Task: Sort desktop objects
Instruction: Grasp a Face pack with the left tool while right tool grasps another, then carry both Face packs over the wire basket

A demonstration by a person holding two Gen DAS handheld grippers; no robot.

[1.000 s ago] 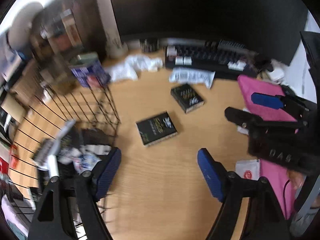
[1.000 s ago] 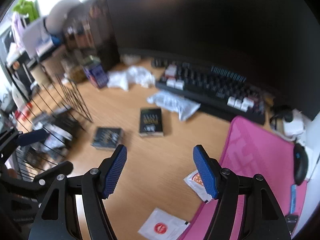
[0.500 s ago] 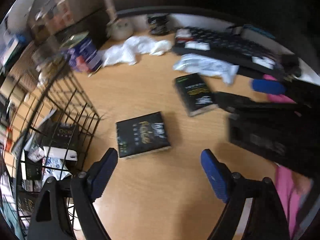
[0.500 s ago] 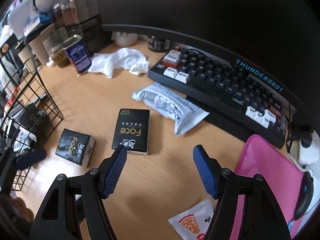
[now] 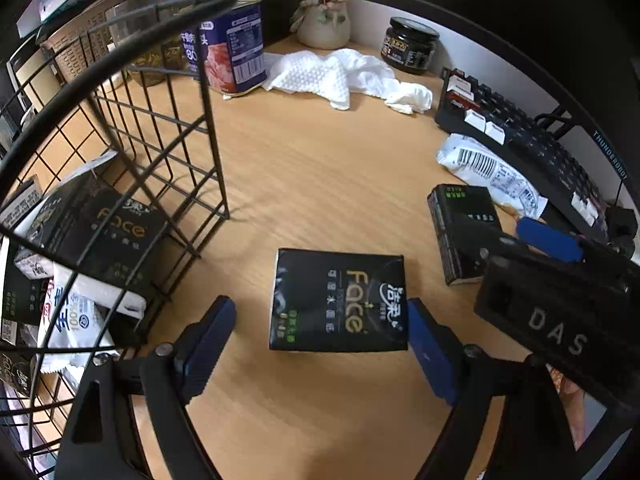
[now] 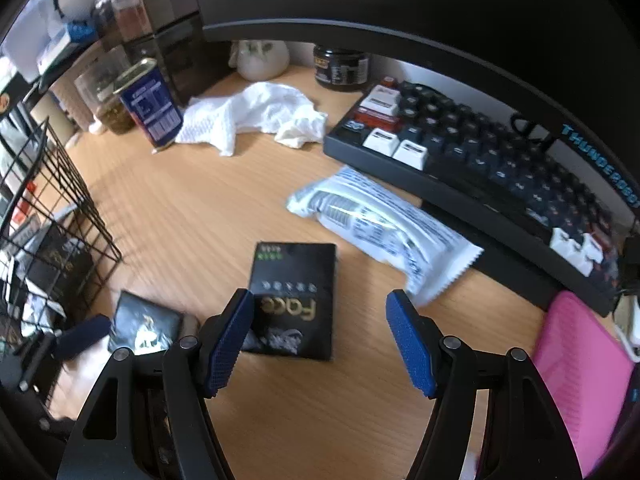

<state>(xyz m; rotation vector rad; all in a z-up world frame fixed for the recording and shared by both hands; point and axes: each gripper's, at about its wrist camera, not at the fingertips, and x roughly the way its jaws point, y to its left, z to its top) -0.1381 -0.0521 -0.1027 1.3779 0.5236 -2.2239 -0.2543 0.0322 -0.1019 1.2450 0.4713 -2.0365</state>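
Note:
Two black "Face" tissue packs lie flat on the wooden desk. The nearer pack (image 5: 338, 300) sits between the fingers of my left gripper (image 5: 320, 346), which is open; its right pad (image 5: 428, 354) is close to the pack's edge and the left pad stands apart. My right gripper (image 6: 320, 340) is open over the other pack (image 6: 294, 300), whose lower left corner is hidden behind the left pad (image 6: 228, 340). In the left wrist view this second pack (image 5: 464, 232) lies partly under the right gripper's black body (image 5: 552, 332). The black wire basket (image 5: 180, 160) on the left holds several tissue packs.
A white cloth (image 5: 344, 76), a blue can (image 5: 236, 52), a dark jar (image 5: 408, 46) and a pale vase (image 5: 324, 20) stand at the back. A white snack packet (image 6: 380, 220) lies before the keyboard (image 6: 480, 160). A pink mat (image 6: 580, 380) covers the right side.
Both grippers have come down closer to the desk, each now over a black pack. The left gripper has rolled and moved away from the basket. Neither has changed its opening.

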